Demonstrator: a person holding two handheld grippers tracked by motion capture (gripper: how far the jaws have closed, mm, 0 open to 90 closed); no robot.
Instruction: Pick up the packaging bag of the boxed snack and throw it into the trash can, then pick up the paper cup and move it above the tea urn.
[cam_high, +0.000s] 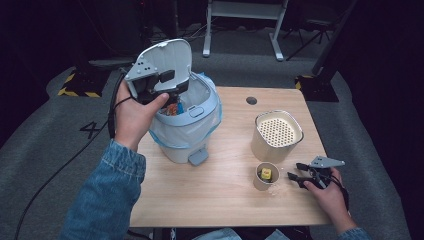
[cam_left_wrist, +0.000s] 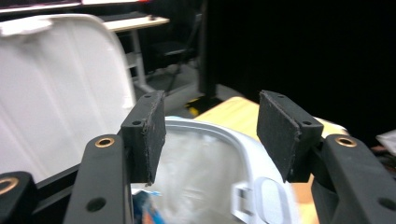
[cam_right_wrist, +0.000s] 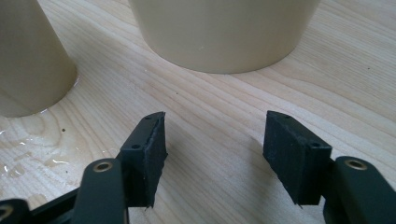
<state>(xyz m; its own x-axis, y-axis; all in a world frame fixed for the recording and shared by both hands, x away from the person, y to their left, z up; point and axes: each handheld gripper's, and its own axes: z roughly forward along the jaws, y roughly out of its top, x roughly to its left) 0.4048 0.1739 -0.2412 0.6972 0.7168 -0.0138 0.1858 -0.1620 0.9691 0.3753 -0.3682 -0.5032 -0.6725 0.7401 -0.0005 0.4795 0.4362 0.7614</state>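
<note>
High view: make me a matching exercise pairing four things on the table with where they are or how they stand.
Things:
1. bin lid
2. small cup
3. big beige container
4. right gripper

Descriptions:
A. holds a yellow item
B. raised open
C. low on the table at the right edge
D. perforated insert on top

Pairs: 1-B, 2-A, 3-D, 4-C

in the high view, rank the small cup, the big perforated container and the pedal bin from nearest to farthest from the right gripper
1. small cup, just left of the right gripper, a yellow item inside.
2. big perforated container, behind the cup, toward the table's far edge.
3. pedal bin, far left, lid up, by the left gripper.
</note>
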